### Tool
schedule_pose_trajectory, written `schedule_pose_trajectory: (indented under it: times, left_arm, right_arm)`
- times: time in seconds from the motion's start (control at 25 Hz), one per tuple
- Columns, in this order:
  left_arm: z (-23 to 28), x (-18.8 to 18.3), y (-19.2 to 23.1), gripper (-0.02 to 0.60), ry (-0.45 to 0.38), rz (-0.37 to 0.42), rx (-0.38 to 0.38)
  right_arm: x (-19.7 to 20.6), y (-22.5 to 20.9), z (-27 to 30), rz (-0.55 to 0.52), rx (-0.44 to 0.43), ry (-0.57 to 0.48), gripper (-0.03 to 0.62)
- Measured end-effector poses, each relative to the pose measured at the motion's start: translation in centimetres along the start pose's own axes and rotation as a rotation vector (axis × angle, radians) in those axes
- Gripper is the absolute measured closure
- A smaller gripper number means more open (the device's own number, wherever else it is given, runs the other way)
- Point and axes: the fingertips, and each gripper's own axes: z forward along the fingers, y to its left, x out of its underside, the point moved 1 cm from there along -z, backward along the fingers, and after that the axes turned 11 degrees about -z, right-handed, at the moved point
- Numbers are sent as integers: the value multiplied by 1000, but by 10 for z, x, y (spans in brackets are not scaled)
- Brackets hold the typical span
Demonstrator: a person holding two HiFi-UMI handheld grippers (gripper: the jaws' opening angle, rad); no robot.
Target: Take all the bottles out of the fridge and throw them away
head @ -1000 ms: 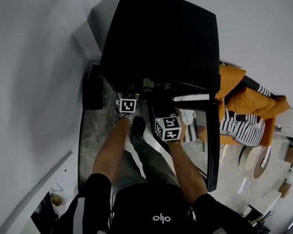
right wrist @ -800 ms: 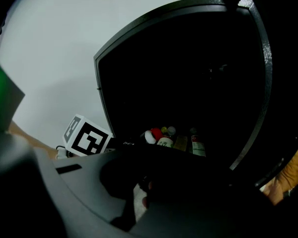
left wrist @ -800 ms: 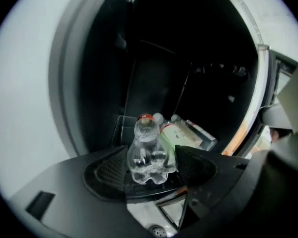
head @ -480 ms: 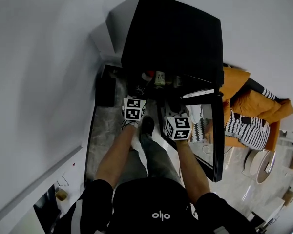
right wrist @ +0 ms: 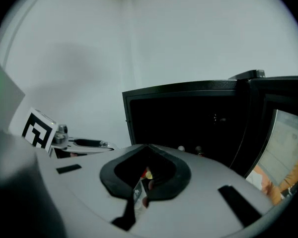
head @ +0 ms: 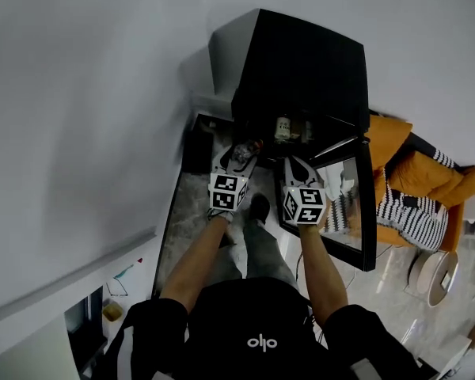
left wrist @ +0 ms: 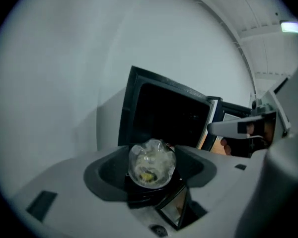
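One clear bottle (left wrist: pixel 151 163) now sits clamped between the jaws of the left gripper (head: pixel 237 155), lifted away from the black fridge (head: pixel 301 62) within this last second. The right gripper (head: pixel 301 169) rose too, its jaws closed on nothing. Other bottles (head: pixel 283 127) wait inside, so the trip to the bin probably comes next.

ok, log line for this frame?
left gripper: shut on clear bottle | right gripper: shut | fridge: door open, bottles inside
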Motion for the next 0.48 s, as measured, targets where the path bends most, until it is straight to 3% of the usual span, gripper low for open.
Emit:
schedule_pose_trajectory:
  times: [0.24, 0.48]
  left_arm:
    - [-79, -26, 18, 291, -73, 14, -29]
    - [-148, -48, 41, 293, -139, 20, -90]
  right_arm:
    - [-28, 39, -17, -17, -32, -50, 592]
    - [-62, 86, -24, -54, -119, -106, 592]
